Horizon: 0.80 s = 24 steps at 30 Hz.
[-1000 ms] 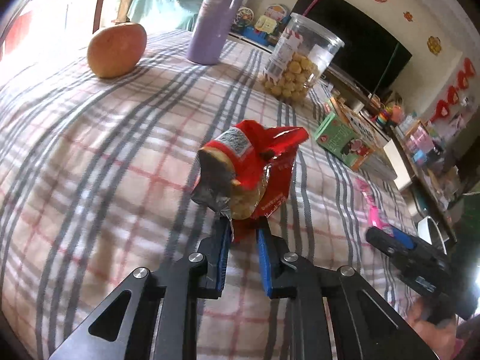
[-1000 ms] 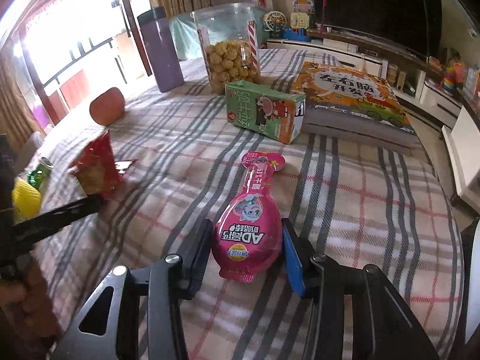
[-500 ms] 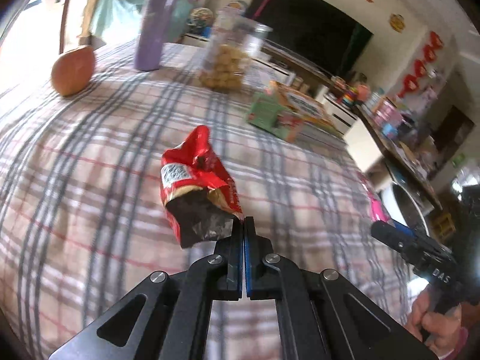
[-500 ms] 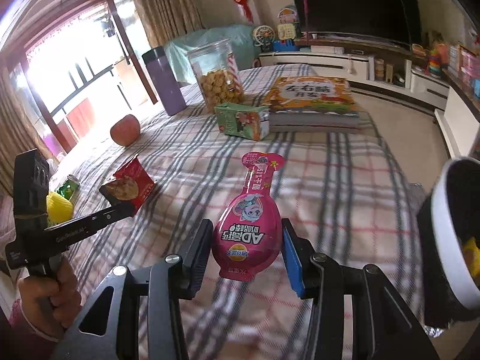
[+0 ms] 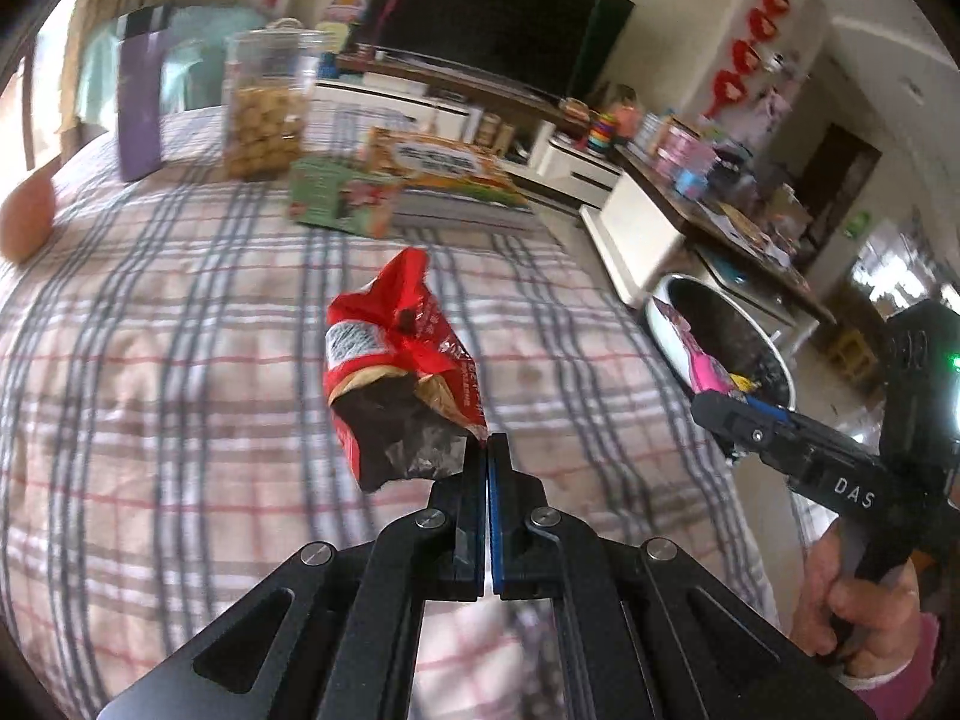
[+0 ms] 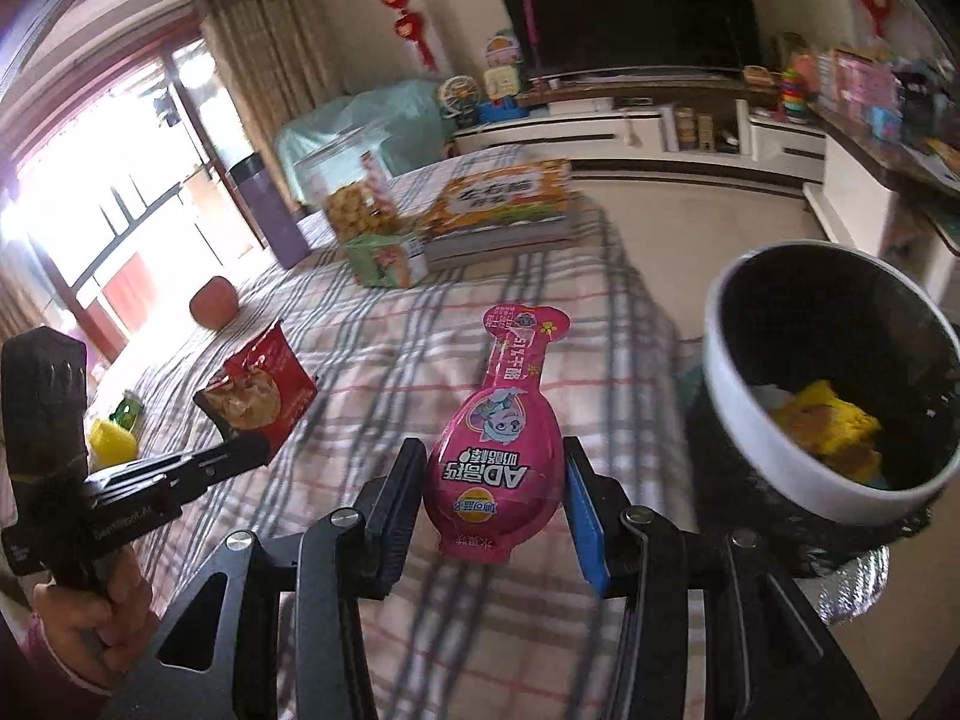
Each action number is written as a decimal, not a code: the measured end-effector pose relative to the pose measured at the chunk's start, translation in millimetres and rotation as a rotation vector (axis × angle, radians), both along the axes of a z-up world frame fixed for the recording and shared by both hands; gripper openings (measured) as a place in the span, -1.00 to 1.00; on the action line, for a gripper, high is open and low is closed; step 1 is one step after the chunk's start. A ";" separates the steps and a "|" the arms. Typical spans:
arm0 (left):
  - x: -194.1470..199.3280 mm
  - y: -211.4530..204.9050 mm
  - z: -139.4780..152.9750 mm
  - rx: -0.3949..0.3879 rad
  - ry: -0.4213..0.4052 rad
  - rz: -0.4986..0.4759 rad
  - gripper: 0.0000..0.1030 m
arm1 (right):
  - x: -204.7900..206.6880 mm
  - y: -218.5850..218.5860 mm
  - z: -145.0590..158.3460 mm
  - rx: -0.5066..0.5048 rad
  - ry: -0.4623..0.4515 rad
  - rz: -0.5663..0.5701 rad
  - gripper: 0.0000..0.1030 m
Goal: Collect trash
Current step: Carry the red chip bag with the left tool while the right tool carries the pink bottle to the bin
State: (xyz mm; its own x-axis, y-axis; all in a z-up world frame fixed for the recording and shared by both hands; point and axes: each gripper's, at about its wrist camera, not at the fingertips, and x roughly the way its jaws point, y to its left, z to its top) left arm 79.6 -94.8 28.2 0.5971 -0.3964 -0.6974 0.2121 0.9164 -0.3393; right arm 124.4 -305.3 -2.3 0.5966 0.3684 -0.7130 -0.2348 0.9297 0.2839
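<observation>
My left tool [image 5: 485,450] is closed on the torn edge of the red snack wrapper [image 5: 399,360]; the fingers meet with only foil between them, and the wrapper hangs clear above the plaid-covered table [image 5: 150,360]. My right tool [image 6: 495,492] is clamped on the wide body of the pink pouch [image 6: 498,450], one finger against each side, neck pointing away from me. The pouch is also off the table.

The trash bin [image 6: 750,420] stands past the table's right edge, white-rimmed with a dark liner. It already contains yellow scraps [image 6: 822,426], so I judge part of the collection complete. In the left view the right tool [image 5: 729,411] is just beside the bin's rim, pouch toward the opening. The wrapper is farther from the bin, above the middle of the table.

Status, as I judge it:
- Done: both items picked up; earlier waste binned.
- Remaining: release the pouch into the bin, then bring the wrapper across and release it.

Other items on the table: an apple [image 6: 213,303], a purple bottle [image 5: 141,102], a jar of snacks [image 5: 267,108], a green carton [image 5: 342,198] and a book [image 5: 444,165]. I read these as not trash. Near the left edge, a yellow object [image 6: 111,444] and a small green one [image 6: 127,411] are too indistinct to classify; they may need collecting.
</observation>
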 end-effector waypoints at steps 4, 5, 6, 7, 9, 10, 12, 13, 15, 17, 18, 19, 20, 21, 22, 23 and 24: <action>6.5 -22.2 7.5 0.011 -0.022 -0.054 -1.00 | -4.3 -22.9 6.4 -0.002 -0.013 -0.040 -0.12; 8.1 -26.8 8.8 0.012 -0.026 -0.065 -1.00 | -4.9 -27.5 7.9 -0.003 -0.016 -0.049 -0.12; 8.9 -31.8 10.6 0.012 -0.030 -0.077 -1.00 | -5.6 -34.6 10.3 -0.006 -0.020 -0.061 -0.12; 9.8 -37.6 12.0 0.012 -0.033 -0.090 -1.00 | -6.5 -39.4 11.4 -0.007 -0.023 -0.071 -0.12; 13.8 -48.9 14.6 0.011 -0.043 -0.116 -1.00 | -7.4 -52.5 14.1 -0.010 -0.028 -0.096 -0.12; 16.6 -52.9 15.0 0.011 -0.047 -0.125 -1.00 | -7.4 -57.4 15.0 -0.012 -0.029 -0.105 -0.12; 19.1 -61.9 16.0 0.012 -0.056 -0.143 -1.00 | -7.2 -69.2 16.7 -0.016 -0.032 -0.127 -0.12; 21.4 -66.8 16.4 0.011 -0.058 -0.155 -1.00 | -7.6 -73.9 17.1 -0.017 -0.033 -0.137 -0.12; 27.0 -75.2 15.3 0.010 -0.062 -0.175 -1.00 | -7.8 -82.8 18.1 -0.019 -0.034 -0.154 -0.11; 32.0 -83.3 14.0 0.011 -0.062 -0.192 -1.00 | -6.8 -92.3 18.2 -0.023 -0.032 -0.171 -0.12; 34.0 -89.8 13.3 0.012 -0.061 -0.201 -1.00 | -5.9 -96.6 17.7 -0.022 -0.029 -0.178 -0.12; 36.8 -93.7 12.1 0.013 -0.059 -0.206 -1.00 | -4.8 -99.7 16.9 -0.022 -0.026 -0.184 -0.11; 40.0 -97.8 11.3 0.012 -0.057 -0.215 -1.00 | -4.0 -104.1 16.0 -0.024 -0.024 -0.192 -0.11; 43.9 -101.4 10.0 0.012 -0.055 -0.223 -1.00 | -3.4 -108.8 15.1 -0.024 -0.022 -0.200 -0.11; 47.5 -105.1 9.7 0.014 -0.054 -0.227 -1.00 | -3.1 -112.2 14.3 -0.025 -0.020 -0.205 -0.11; 50.6 -109.4 9.1 0.015 -0.054 -0.233 -1.00 | -2.7 -115.5 13.7 -0.025 -0.018 -0.212 -0.12; 53.7 -114.2 9.0 0.016 -0.054 -0.238 -1.00 | -1.7 -119.7 13.1 -0.023 -0.016 -0.219 -0.11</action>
State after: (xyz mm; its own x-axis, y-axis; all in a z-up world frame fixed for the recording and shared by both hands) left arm 133.3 -208.9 37.3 0.5252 -0.5192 -0.6742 0.4399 0.8439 -0.3071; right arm 122.7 -425.0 10.8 0.6722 0.2124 -0.7092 -0.0307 0.9651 0.2600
